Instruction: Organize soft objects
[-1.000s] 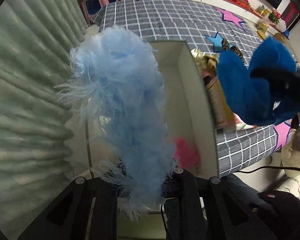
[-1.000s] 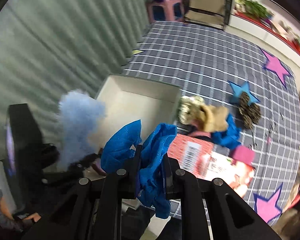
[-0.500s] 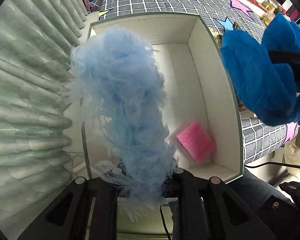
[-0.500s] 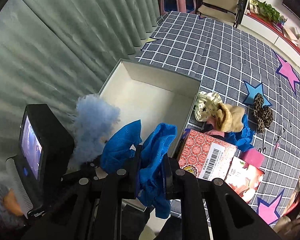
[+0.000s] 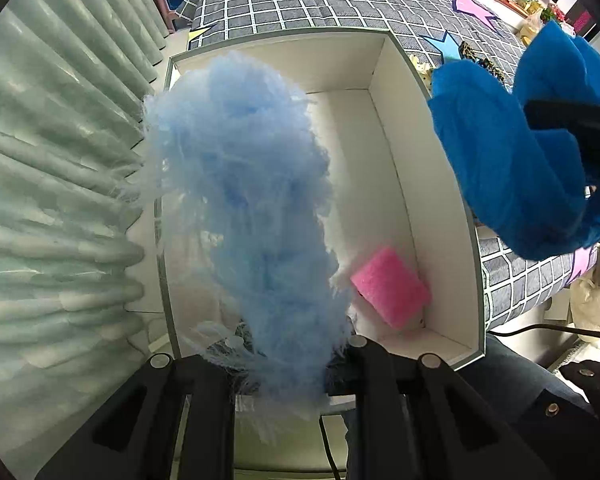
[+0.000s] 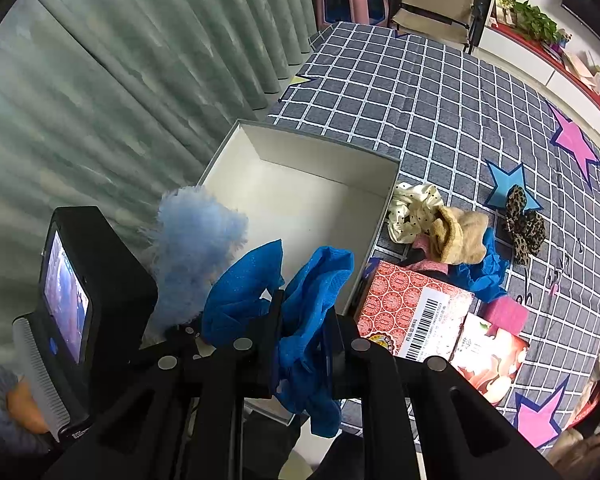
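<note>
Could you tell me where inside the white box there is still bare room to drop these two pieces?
The white box floor is bare across its far half and middle. Only the pink sponge occupies the near right corner. Outside, the pile of scrunchies crowds its right wall.

Matte black left claw (image 5: 284, 360), silver screws, dark denim trousers.

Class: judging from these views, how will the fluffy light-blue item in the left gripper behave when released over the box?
The fluffy light-blue item looks wispy, so probably very light. Its loose strands may snag on the left gripper. It should land softly in the white box.
</note>
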